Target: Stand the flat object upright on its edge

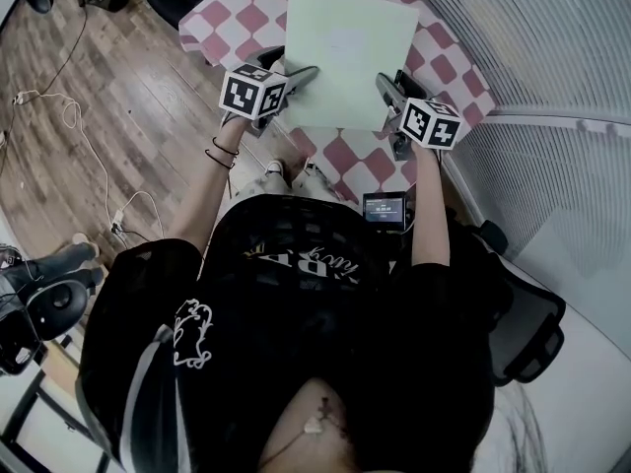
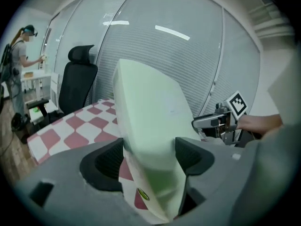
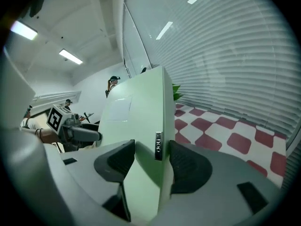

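A pale green flat box (image 1: 350, 52) is held over the red-and-white checked table (image 1: 444, 67), one side edge in each gripper. My left gripper (image 1: 301, 77) is shut on its left edge, and in the left gripper view both pads press the box (image 2: 150, 126), which rises tilted away from the jaws (image 2: 149, 154). My right gripper (image 1: 386, 87) is shut on the right edge. In the right gripper view the box (image 3: 141, 121), with a small label on its edge, sits between the pads (image 3: 151, 157). Whether its far edge rests on the table is hidden.
A slatted glass wall (image 1: 552, 28) curves round the table's right side. A black office chair (image 2: 77, 86) stands beyond the table, another (image 1: 527, 333) behind me. A small screen device (image 1: 385, 208) sits at the near table edge. Cables (image 1: 69, 116) lie on the wood floor. A person (image 2: 21, 46) stands far off.
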